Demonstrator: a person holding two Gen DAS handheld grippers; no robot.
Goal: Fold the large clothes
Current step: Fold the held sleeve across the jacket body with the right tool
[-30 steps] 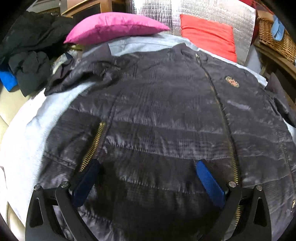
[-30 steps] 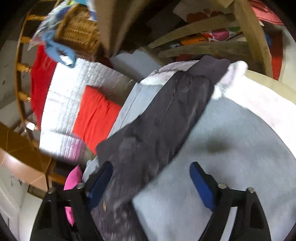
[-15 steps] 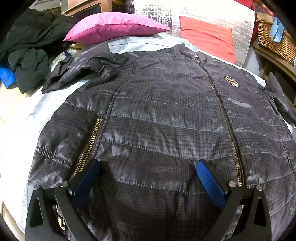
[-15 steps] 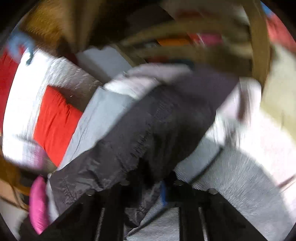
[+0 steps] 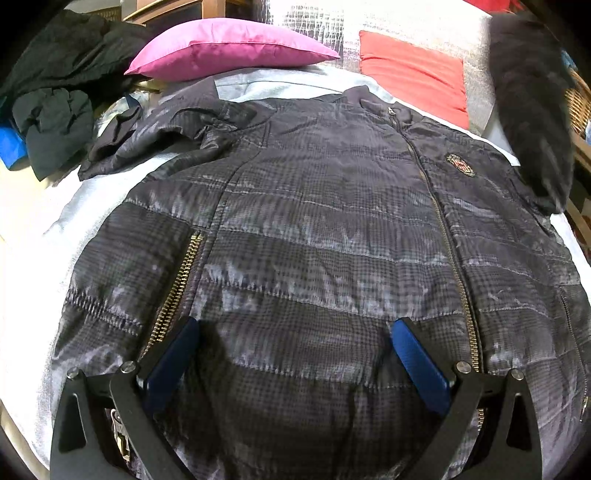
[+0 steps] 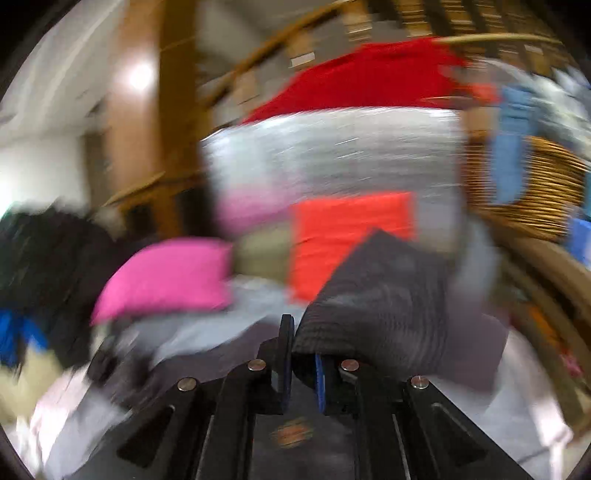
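A dark quilted jacket [image 5: 325, 236] lies front up on a pale sheet [image 5: 40, 236], zip closed, a badge [image 5: 459, 164] on its chest. My left gripper [image 5: 293, 354] is open, its blue pads hovering over the jacket's lower hem. My right gripper [image 6: 301, 363] is shut on the jacket's right sleeve [image 6: 384, 295] and holds it lifted; this sleeve shows raised at the upper right in the left wrist view [image 5: 532, 122]. The other sleeve [image 5: 155, 136] lies crumpled at the left. The right wrist view is blurred.
A pink pillow [image 5: 229, 51] and a red cushion [image 5: 413, 70] sit at the head of the bed against a silver padded panel [image 5: 399, 18]. Dark clothes [image 5: 55, 92] are piled at the left. A wicker basket [image 6: 528, 184] stands at the right.
My right gripper closed on the right sleeve and swung it up and over towards the jacket's body. My left gripper stayed open above the hem, drawing slightly back.
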